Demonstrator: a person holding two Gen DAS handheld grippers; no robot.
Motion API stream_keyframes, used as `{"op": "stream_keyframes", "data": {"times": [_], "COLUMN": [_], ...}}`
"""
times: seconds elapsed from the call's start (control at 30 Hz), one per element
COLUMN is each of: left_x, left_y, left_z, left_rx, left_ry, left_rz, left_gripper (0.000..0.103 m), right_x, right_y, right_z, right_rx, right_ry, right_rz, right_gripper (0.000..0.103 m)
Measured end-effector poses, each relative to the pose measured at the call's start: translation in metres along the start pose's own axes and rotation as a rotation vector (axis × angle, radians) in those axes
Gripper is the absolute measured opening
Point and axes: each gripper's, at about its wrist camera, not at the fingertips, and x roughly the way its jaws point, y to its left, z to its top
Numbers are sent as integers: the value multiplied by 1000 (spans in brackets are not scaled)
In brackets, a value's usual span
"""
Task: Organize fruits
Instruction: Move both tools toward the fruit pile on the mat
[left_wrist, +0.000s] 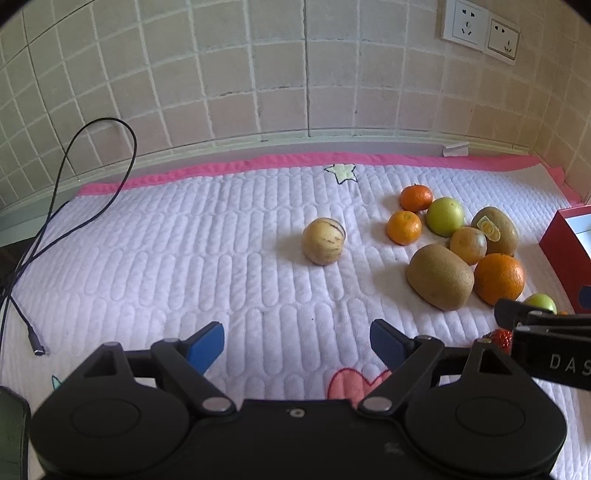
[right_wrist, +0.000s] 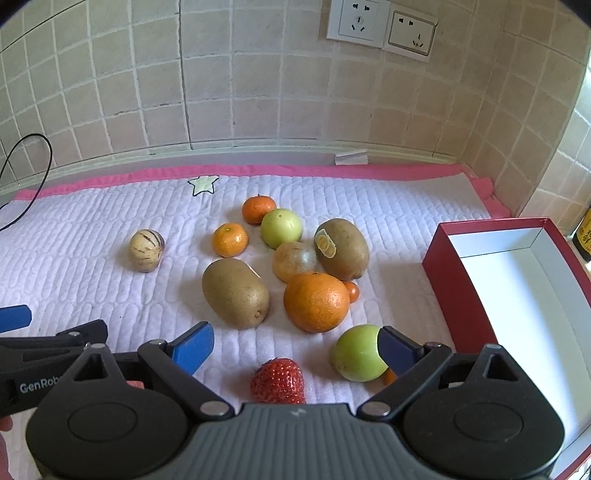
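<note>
Fruit heap on quilted mat (right_wrist: 110, 229), left of red box (right_wrist: 491, 295): kiwis, oranges, green apples; strawberry (right_wrist: 277, 380) nearest. Right gripper (right_wrist: 295, 347): spread wide, empty, pad beside near apple (right_wrist: 358, 352). Left gripper (left_wrist: 297, 341): wide, empty.

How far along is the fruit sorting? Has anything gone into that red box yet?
Nothing looks done yet: what shows of the red box is empty, and all the fruit lies on the quilted mat. Nothing is in hand: the left gripper and right gripper are both open. The strawberry and a green apple sit nearest the right gripper. The whole pile is left, plus the striped melon lying apart.
</note>
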Motion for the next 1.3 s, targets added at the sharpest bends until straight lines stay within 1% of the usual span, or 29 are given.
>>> {"op": "stream_keyframes", "data": {"times": [0.33, 1.0, 1.07, 1.13, 1.2, 1.3], "left_x": [-4, 0, 0, -2, -4, -7], "left_y": [-6, -7, -4, 1, 7, 16], "left_z": [15, 22, 28, 36, 44, 54], "left_rx": [2, 10, 30, 50, 61, 59], "left_ry": [-40, -41, -55, -80, -104, -127], "left_rz": [5, -14, -12, 5, 11, -3], "left_gripper": [101, 101, 101, 101, 101, 101], "right_x": [0, 3, 3, 2, 1, -1], "right_y": [-9, -15, -17, -21, -23, -25], "right_z": [6, 14, 16, 19, 24, 31], "right_rx": [7, 25, 29, 39, 46, 56], "right_ry": [-8, -11, -16, -24, -31, -40], "right_rz": [-13, -10, -9, -3, -19, -48], "right_gripper": [97, 97, 97, 96, 97, 96]}}
